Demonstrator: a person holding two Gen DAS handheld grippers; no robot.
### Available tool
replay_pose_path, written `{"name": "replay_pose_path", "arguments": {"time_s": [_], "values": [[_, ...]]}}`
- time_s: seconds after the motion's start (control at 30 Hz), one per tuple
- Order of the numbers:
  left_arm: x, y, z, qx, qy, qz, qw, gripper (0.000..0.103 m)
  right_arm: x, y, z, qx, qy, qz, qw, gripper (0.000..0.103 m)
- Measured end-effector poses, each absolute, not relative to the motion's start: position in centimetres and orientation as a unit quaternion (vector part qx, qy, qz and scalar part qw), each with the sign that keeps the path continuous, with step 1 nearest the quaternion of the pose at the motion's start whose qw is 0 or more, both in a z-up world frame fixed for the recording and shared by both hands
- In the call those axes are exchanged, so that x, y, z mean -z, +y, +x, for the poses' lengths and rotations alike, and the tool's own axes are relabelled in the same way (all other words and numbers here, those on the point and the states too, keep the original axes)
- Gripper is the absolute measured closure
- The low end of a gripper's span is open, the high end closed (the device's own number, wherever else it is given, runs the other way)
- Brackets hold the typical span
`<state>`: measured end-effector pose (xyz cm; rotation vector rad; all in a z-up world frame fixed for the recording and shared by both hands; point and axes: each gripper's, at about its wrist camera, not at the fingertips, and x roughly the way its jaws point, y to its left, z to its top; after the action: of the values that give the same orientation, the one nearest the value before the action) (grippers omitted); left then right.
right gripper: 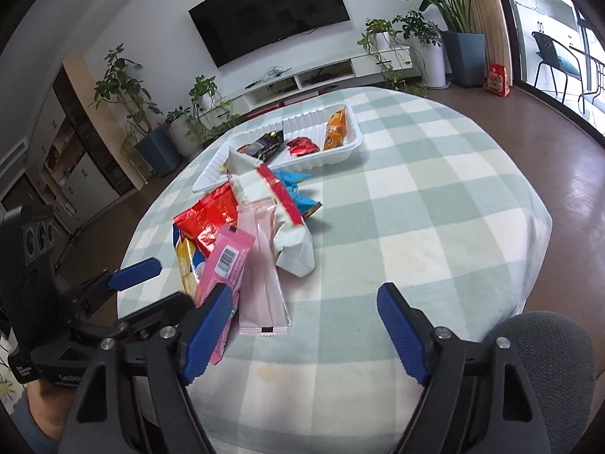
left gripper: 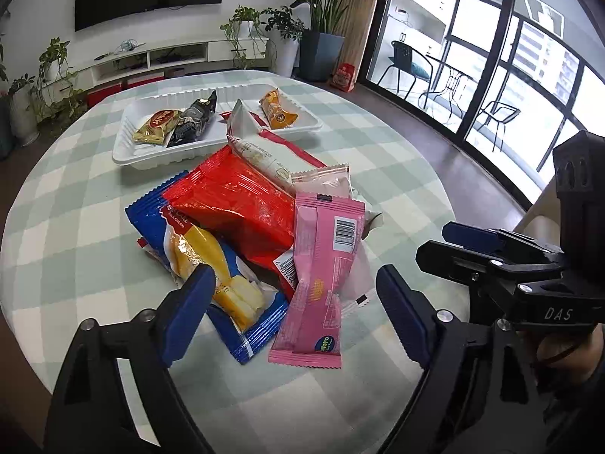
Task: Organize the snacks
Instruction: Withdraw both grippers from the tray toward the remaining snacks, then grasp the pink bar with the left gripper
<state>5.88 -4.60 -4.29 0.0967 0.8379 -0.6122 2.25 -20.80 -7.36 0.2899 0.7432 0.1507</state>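
Note:
A heap of snack packets lies mid-table: a bright pink packet, a red foil bag, a blue packet with yellow cakes, a pale pink packet and a white packet with a red stripe. A white tray behind holds a gold, a black and an orange snack. My left gripper is open, empty, just above the heap's near end. My right gripper is open and empty to the right of the heap.
The round table has a green checked cloth. A grey chair back sits at the near right edge. Plants, a TV stand and a wall TV stand behind; glass doors are at the right.

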Motion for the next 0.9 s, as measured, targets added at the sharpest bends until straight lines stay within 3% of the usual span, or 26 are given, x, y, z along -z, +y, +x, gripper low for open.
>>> {"name": "replay_pose_path", "arguments": {"time_s": [0.1, 0.27, 0.5, 0.73, 0.9], "values": [[4.7, -5.3, 6.4, 0.291, 0.407, 0.059, 0.864, 0.021, 7.7, -20.8, 2.3, -0.074, 0.368, 0.141, 0.916, 0.022], [5.4, -6.1, 7.0, 0.297, 0.42, 0.071, 0.855, 0.039, 8.2, -20.9, 2.5, -0.074, 0.375, 0.142, 0.913, 0.022], [6.0, -6.7, 7.6, 0.293, 0.43, 0.081, 0.85, 0.041, 8.7, -20.7, 2.7, -0.076, 0.382, 0.139, 0.91, 0.023], [6.8, -7.0, 7.8, 0.296, 0.438, 0.091, 0.844, 0.069, 9.1, -20.6, 2.8, -0.078, 0.392, 0.136, 0.907, 0.026], [7.0, -6.8, 8.0, 0.295, 0.438, 0.087, 0.845, 0.072, 9.3, -20.5, 2.9, -0.078, 0.395, 0.134, 0.906, 0.027]]}}
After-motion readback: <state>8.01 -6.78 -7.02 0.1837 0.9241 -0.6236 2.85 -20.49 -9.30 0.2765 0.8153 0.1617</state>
